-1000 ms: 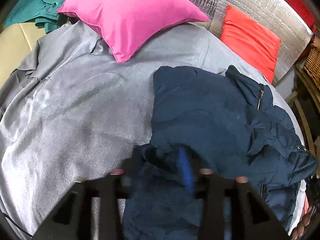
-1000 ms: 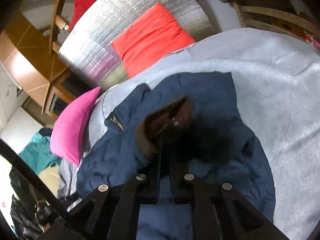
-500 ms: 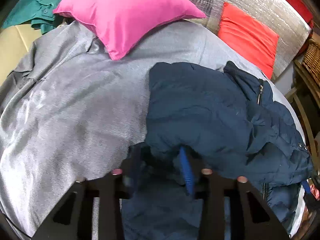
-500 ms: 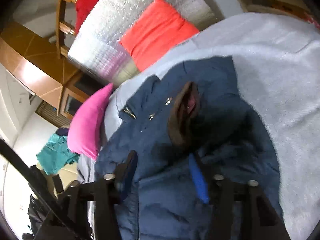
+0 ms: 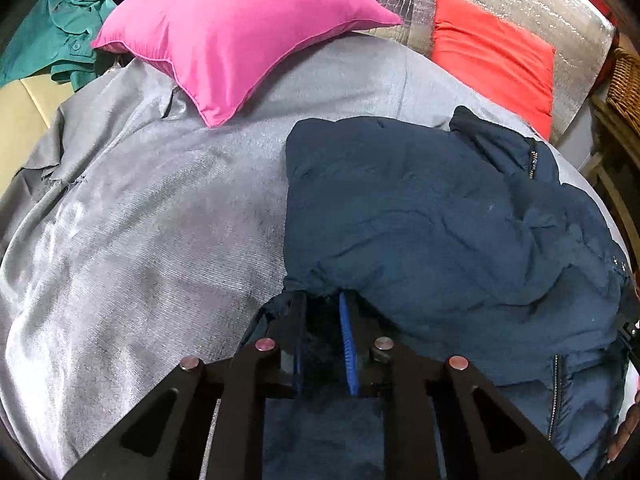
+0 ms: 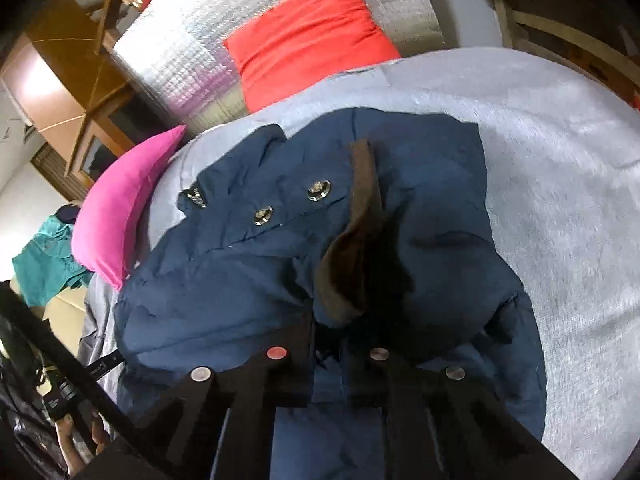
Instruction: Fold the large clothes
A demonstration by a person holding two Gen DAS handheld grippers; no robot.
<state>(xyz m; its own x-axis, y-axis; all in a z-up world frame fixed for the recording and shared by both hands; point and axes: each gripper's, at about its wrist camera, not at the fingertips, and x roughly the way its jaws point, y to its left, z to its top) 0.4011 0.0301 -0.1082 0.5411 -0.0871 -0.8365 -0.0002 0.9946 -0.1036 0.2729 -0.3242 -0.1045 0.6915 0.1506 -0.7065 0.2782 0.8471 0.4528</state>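
Navy jacket (image 5: 440, 220) covers a grey-sheeted bed (image 5: 140, 240); pink pillow (image 5: 240, 28) and red pillow (image 5: 492, 56) line its foil-backed far edge; left gripper (image 5: 322, 300) and right gripper (image 6: 328, 332) each apparently pinch jacket fabric.

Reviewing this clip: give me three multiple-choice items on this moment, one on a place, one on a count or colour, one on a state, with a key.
1. Where does the pink cushion lie relative to the navy jacket in the left wrist view?
A. up and to its left
B. under it
C. to its right

2. How many metal snap buttons show in a row on the jacket in the right wrist view?
A. none
B. three
C. six

3. What is the left gripper doing?
A. hanging open over the grey cover
B. closed on jacket fabric
C. holding the red cushion

Key: 1 A, the cushion lies beyond the jacket's left edge. 2 B, three studs are visible. 3 B, cloth bunches between its fingers.
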